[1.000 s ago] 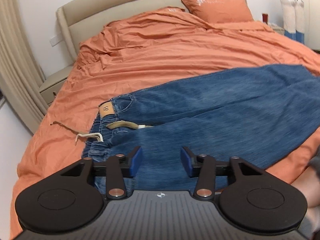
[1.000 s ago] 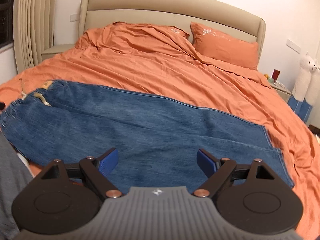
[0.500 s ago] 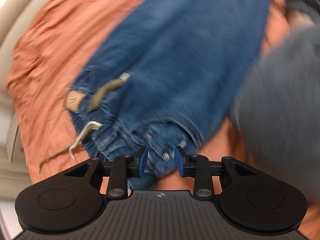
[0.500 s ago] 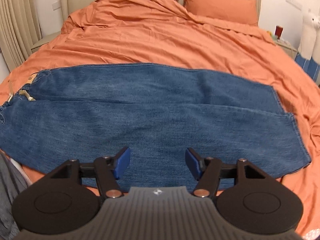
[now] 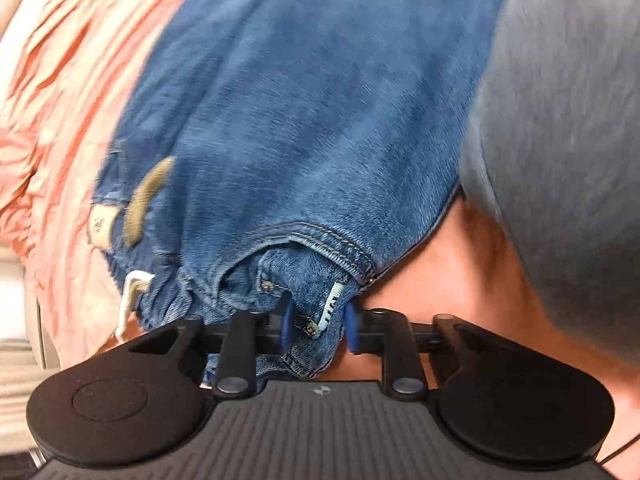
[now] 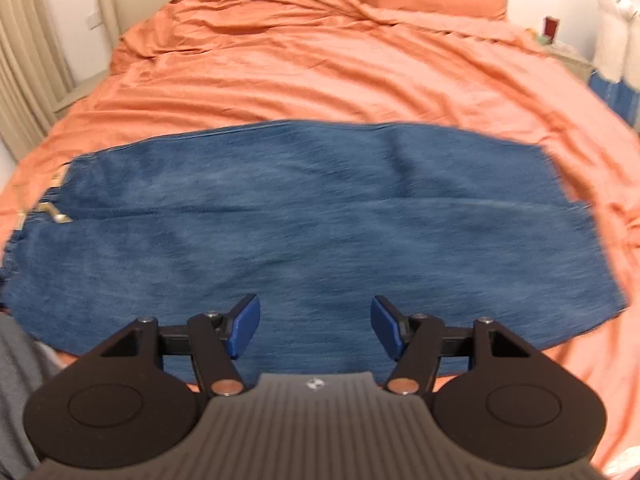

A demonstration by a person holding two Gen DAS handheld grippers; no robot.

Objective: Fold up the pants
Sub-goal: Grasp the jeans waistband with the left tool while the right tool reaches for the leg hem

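Denim: we are working with blue jeans (image 6: 304,216) lying flat across the orange bedspread (image 6: 340,64), waistband toward the left of the right wrist view, leg hems toward the right.
Left gripper: our left gripper (image 5: 314,326) is closing around the near corner of the waistband (image 5: 320,316); the cloth with its rivets and small label is sitting between the blue pads, which look to be just pinching it.
Right gripper: our right gripper (image 6: 315,326) is hovering over the near edge of the legs with its fingers well apart and nothing between them.
Handling: we are judging the denim to be thick, fairly heavy and limp, not slippery and not fragile; it will likely sag and drag on the bedspread when lifted by one point.
Where to hold: we are favouring the stitched waistband corner on one side and the doubled hem (image 6: 576,204) on the other, since seams give the pads more to bite on.
Loose bits: we are watching the drawstring (image 5: 132,292), which could trail into the fold.
Bystander: grey clothing (image 5: 560,120) is crowding the right of the left wrist view.
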